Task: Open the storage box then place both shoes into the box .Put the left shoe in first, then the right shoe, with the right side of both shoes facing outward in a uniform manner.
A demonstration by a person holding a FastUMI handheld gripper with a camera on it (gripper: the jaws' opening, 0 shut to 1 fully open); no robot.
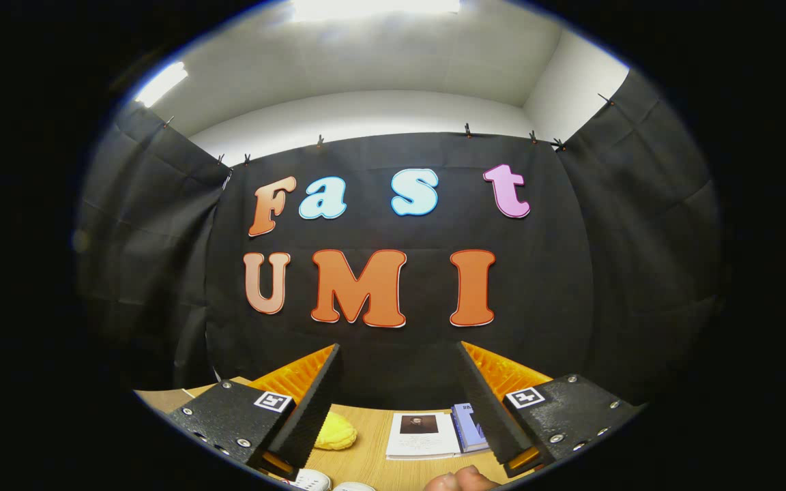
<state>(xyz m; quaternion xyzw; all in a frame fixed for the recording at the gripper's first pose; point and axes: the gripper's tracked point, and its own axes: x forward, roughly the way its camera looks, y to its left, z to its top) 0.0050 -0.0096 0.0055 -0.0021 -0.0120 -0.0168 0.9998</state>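
My gripper (398,402) is held high above the wooden table (366,450), aimed at the booth's black back wall, and it stands open with nothing between its fingers. Down by the left finger (308,409), the white toe tips of two shoes (311,480) peek up from below. The rest of the shoes is hidden.
A yellow soft object (336,431) lies on the table beside the left finger. A white booklet (422,435) and a blue book (469,427) lie between the fingers, further off. Part of a hand (460,479) shows beneath the right finger.
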